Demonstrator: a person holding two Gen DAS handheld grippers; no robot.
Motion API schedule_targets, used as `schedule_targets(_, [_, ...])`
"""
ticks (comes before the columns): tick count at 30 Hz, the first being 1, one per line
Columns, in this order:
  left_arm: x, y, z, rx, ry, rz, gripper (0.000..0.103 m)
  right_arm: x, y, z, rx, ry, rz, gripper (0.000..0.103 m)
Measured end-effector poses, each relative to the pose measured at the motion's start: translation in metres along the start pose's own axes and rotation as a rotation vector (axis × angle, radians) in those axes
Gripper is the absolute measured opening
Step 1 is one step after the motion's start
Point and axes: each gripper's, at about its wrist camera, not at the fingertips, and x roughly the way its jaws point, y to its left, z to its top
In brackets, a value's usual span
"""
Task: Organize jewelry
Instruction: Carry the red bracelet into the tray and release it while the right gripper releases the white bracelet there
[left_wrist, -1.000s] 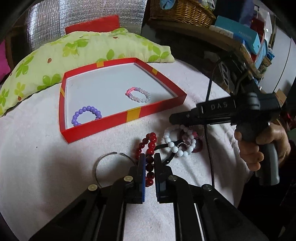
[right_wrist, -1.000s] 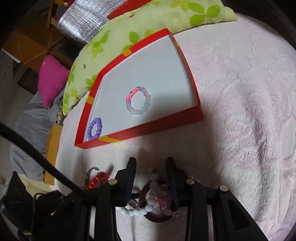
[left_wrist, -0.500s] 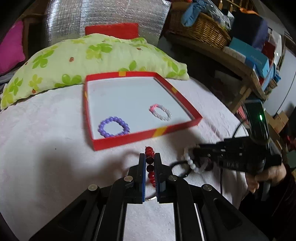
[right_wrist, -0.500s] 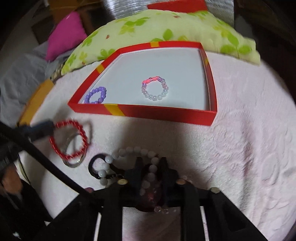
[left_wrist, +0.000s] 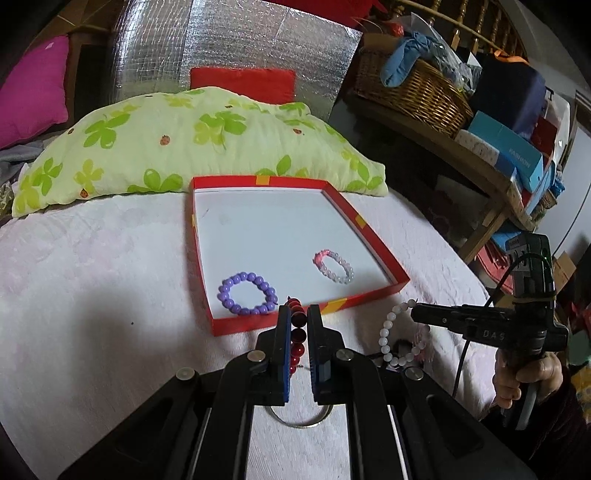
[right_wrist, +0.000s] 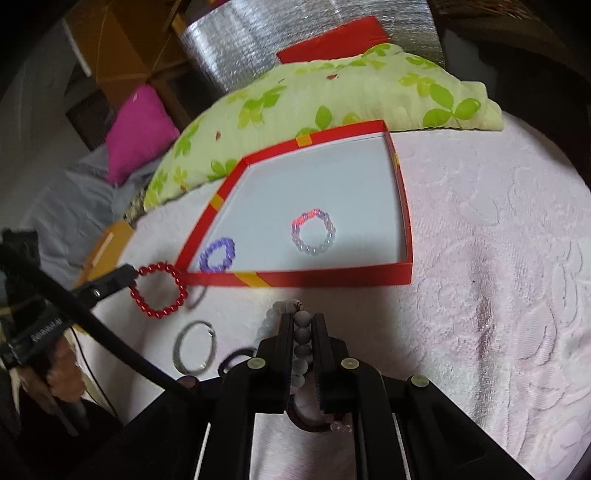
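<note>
Both grippers are carrying bracelets toward the red box (left_wrist: 364, 295) — the left gripper (left_wrist: 296, 314) is clamping a red bead bracelet (right_wrist: 159, 290), the right gripper (right_wrist: 303, 325) a white bead bracelet (left_wrist: 386, 334), both hanging just outside its near edge. Next, presumably, each needs moving over that edge before releasing.

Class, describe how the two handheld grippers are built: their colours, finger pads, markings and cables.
Both are black plastic with silver screws. The left gripper has blue-edged finger pads. The right gripper has black ridged pads, a pistol-style handle, white lettering "DAS" on its body, a black box with a green light on top, and a thin black cable. A dark sleeve shows at the right hand.
</note>
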Motion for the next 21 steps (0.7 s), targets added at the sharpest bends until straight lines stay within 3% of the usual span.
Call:
schedule_targets(7, [0.000,0.007,0.012,-0.028,-0.021,-0.015,0.009,-0.018,-0.006,0.015,0.106,-0.105,0.108,0.011])
schedule_targets(13, [0.005,0.005,0.019,-0.029,-0.024,-0.009,0.009,-0.020,-0.004,0.030,0.134,-0.158,0.125,0.011])
schedule_targets(21, [0.027,-0.002,0.047,0.010,-0.038,0.017,0.009,0.005,0.002,0.065,0.149,-0.162,0.119,0.011])
